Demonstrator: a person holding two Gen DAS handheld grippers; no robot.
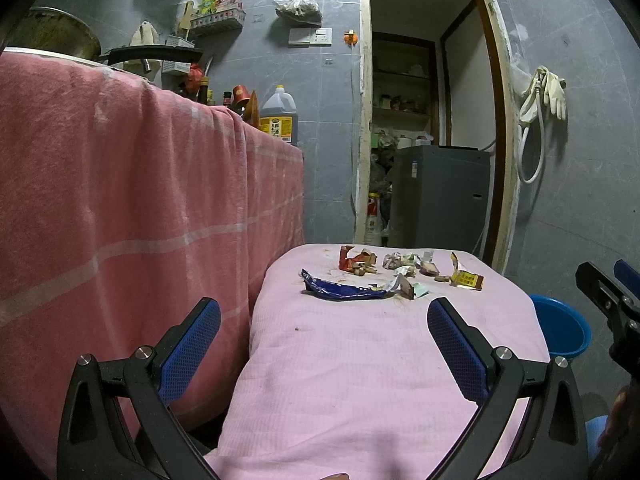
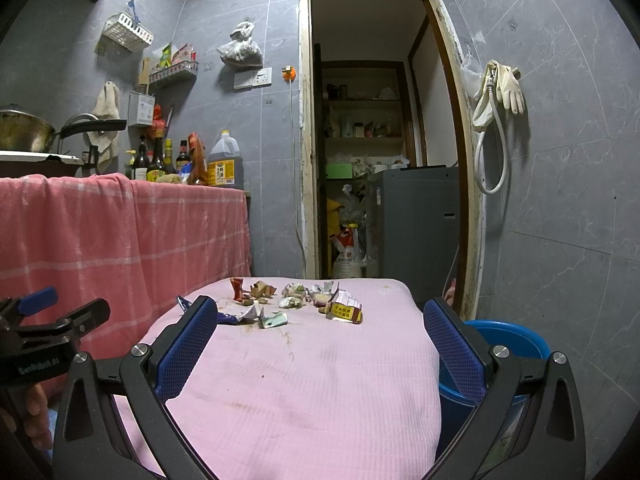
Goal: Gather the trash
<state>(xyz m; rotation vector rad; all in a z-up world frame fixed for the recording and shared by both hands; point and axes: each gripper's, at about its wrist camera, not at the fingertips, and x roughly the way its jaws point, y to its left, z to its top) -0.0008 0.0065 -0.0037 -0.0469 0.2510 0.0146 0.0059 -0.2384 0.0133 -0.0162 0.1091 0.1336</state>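
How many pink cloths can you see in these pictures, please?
2. The darker salmon-pink checked cloth hangs over the kitchen counter on the left; the pale pink textured cloth covers the low table bearing the trash. Others may be hidden.

Crumpled wrappers (image 1: pixel 394 274), one long and blue (image 1: pixel 344 289), lie scattered at the pink cloth's (image 1: pixel 360 360) far end.

A pink-red checked towel (image 2: pixel 120 224) drapes the counter, where a pot (image 2: pixel 22 130), dark sauce bottles (image 2: pixel 156 158) and an oil jug (image 2: pixel 225 160) stand. On the grey tiled wall hang baskets (image 2: pixel 127 32), a bag (image 2: pixel 240 48) and rubber gloves (image 2: pixel 506 86). Beyond the doorway (image 2: pixel 384 128) stand shelves and a grey appliance (image 2: pixel 416 220).
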